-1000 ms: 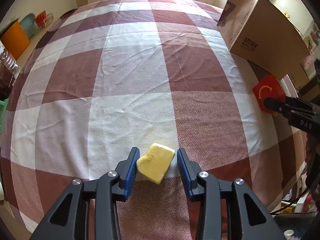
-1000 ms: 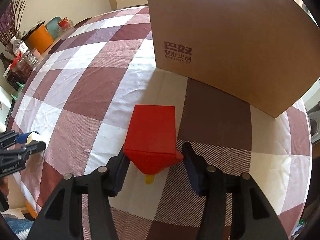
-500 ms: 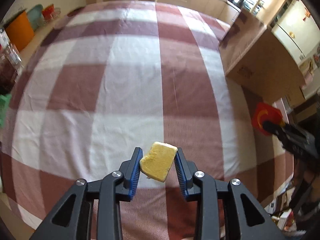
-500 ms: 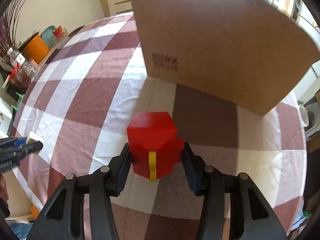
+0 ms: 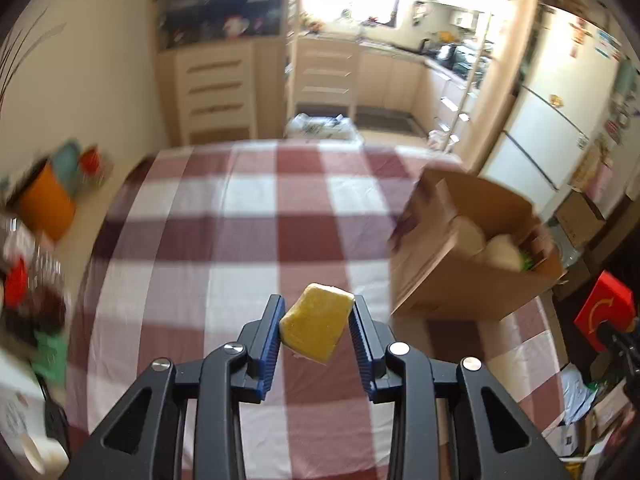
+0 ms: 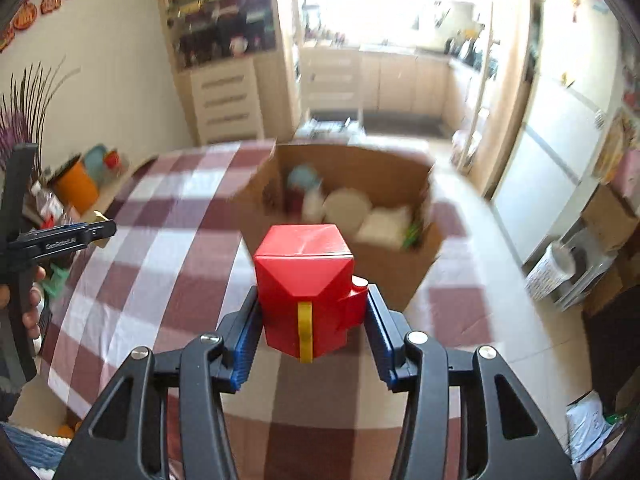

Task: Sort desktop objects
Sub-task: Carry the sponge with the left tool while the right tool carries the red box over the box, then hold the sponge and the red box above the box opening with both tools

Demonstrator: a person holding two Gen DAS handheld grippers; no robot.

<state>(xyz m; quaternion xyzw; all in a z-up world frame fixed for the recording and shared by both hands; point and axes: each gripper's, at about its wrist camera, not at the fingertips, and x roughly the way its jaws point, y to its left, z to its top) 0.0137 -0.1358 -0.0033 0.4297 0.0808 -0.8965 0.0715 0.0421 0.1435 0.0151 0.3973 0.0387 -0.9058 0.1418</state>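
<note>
My left gripper (image 5: 316,330) is shut on a yellow sponge (image 5: 316,326), which hangs tilted well above the checked tablecloth (image 5: 240,248). In the right wrist view my right gripper (image 6: 312,320) is shut on a red angular box (image 6: 306,280) with a yellow strip down its front, also lifted off the table. An open cardboard box (image 6: 400,264) stands just beyond the red box, with several pale items inside. The same cardboard box (image 5: 452,280) lies to the right of the sponge. The red box (image 5: 602,312) shows at the far right of the left wrist view. The left gripper (image 6: 98,232) shows at the left edge of the right wrist view.
An orange container (image 5: 46,208) and clutter stand on a side ledge to the left. Cabinets (image 5: 216,88) and a kitchen lie behind the table, and a white fridge (image 5: 548,136) is at the right. A hand (image 6: 28,304) holds the left tool.
Both grippers closed on their objects and rose high off the table, so the room beyond came into view. The cardboard box now shows its open top.
</note>
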